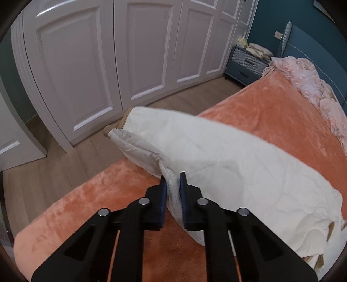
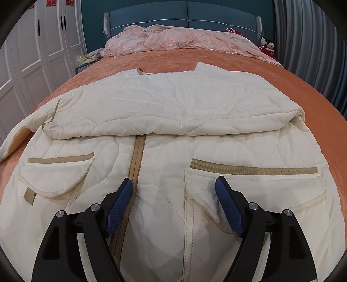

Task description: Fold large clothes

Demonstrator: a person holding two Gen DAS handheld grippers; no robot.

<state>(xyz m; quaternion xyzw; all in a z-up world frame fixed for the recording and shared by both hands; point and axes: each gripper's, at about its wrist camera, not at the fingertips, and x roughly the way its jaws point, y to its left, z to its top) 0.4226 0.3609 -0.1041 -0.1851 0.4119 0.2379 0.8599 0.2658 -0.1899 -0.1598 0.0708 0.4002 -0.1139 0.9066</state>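
A cream quilted jacket [image 2: 173, 138] with tan trim lies front up on the orange bed [image 2: 227, 58]. One sleeve is folded across its chest. My right gripper [image 2: 174, 184] is open just above the lower front, between the tan zipper strip [image 2: 136, 164] and the right pocket [image 2: 253, 186]. My left gripper [image 1: 172, 180] is shut on the jacket's other sleeve [image 1: 195, 149] and holds it lifted above the bed, with the cuff pointing toward the wardrobe.
White wardrobe doors [image 1: 104, 56] stand along the wood floor [image 1: 49, 164] left of the bed. A blue nightstand [image 1: 245, 65] with folded cloths stands by the blue headboard [image 2: 186, 13]. Pink lace bedding [image 2: 177, 39] is heaped at the head.
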